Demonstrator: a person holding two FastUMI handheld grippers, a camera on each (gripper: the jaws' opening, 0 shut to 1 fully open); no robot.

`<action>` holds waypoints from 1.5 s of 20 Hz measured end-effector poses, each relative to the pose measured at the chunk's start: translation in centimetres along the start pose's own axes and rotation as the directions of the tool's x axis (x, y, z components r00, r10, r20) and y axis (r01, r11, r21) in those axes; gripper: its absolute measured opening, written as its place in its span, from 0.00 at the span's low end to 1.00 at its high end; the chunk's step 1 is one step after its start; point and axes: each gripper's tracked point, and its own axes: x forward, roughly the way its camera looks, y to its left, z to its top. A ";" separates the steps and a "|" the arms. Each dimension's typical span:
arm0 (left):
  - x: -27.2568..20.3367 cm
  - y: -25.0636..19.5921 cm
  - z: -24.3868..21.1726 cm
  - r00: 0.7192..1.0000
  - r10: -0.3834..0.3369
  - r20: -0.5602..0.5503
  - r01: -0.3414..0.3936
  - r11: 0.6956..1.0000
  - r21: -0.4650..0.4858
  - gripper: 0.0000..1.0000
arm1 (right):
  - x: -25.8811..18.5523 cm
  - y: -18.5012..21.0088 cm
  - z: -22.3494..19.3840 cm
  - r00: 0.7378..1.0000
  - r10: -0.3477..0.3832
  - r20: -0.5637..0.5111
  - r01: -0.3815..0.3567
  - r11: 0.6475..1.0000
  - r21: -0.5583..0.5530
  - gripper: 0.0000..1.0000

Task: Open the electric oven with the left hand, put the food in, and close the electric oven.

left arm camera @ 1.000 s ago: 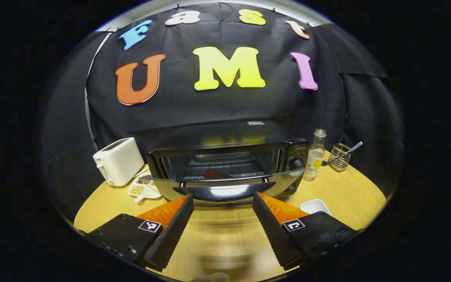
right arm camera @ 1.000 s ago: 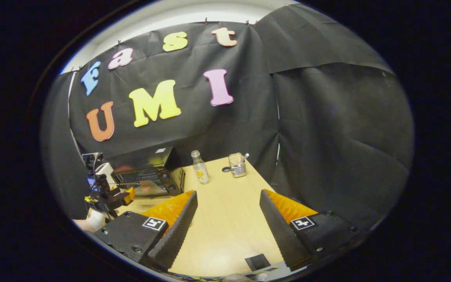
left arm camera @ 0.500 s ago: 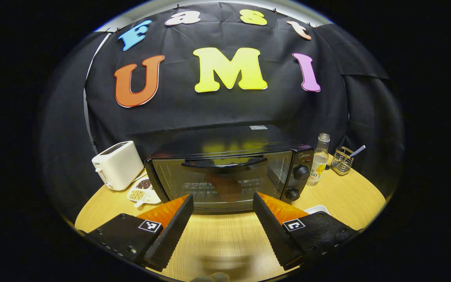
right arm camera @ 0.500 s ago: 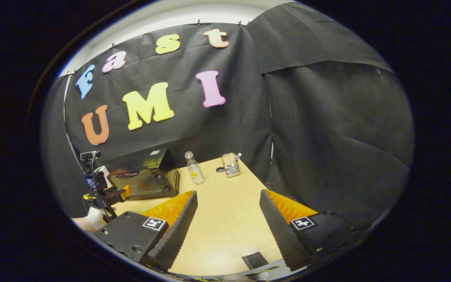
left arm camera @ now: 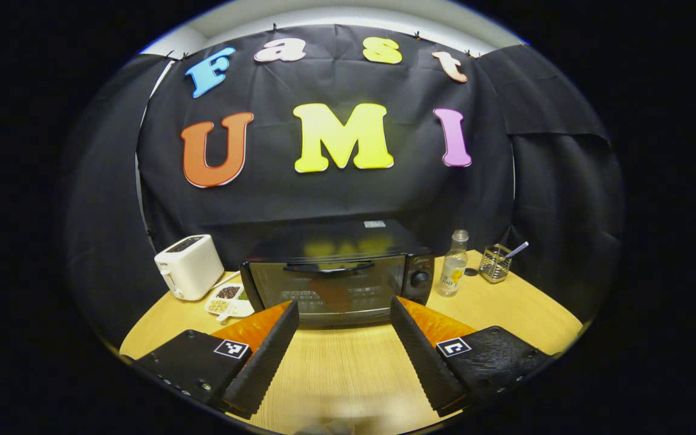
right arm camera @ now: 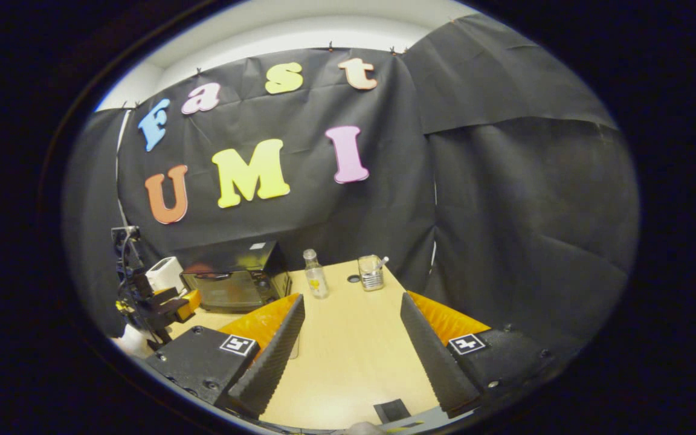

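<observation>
Food (left arm camera: pixel 331 294) behind oven (left arm camera: pixel 336 275) glass, dim, indistinct.

Left gripper (left arm camera: pixel 343 341) level, jaws spread wide, holding nothing; right gripper (right arm camera: pixel 351 338) likewise agape.

Bare table (left arm camera: pixel 336 362) lies before the shut oven (left arm camera: pixel 336 278); toaster (left arm camera: pixel 188 266) and bottle (left arm camera: pixel 454 272) flank it.

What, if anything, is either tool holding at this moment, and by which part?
Nothing. The left tool and right tool both stand open over the bare table, and the oven is shut, untouched.
</observation>
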 end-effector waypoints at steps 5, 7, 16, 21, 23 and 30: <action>-10.0 -0.5 4.8 0.993 0.066 0.094 -0.062 0.997 -0.048 0.97 | -2.1 -0.5 1.8 0.994 0.098 0.052 -0.094 0.993 -0.077 1.00; -14.3 -0.6 6.1 0.987 0.104 0.123 -0.099 0.994 -0.048 1.00 | -3.2 -0.6 1.9 0.987 0.149 0.055 -0.143 0.986 -0.087 0.96; -29.1 -1.2 6.2 0.958 0.252 0.138 -0.252 0.968 -0.022 0.96 | -7.3 -2.2 0.9 0.964 0.242 0.113 -0.227 0.965 -0.135 1.00; -30.9 -1.5 6.7 0.961 0.234 0.146 -0.232 0.972 -0.031 0.96 | -8.8 -1.5 0.1 0.965 0.245 0.094 -0.233 0.964 -0.129 1.00; -31.0 -1.3 6.7 0.967 0.213 0.136 -0.211 0.977 -0.033 0.96 | -9.6 -1.0 0.4 0.968 0.232 0.095 -0.218 0.966 -0.141 1.00; -31.5 0.2 8.0 0.969 0.170 0.178 -0.169 0.985 -0.017 1.00 | -12.2 0.0 0.2 0.973 0.200 0.118 -0.182 0.972 -0.147 1.00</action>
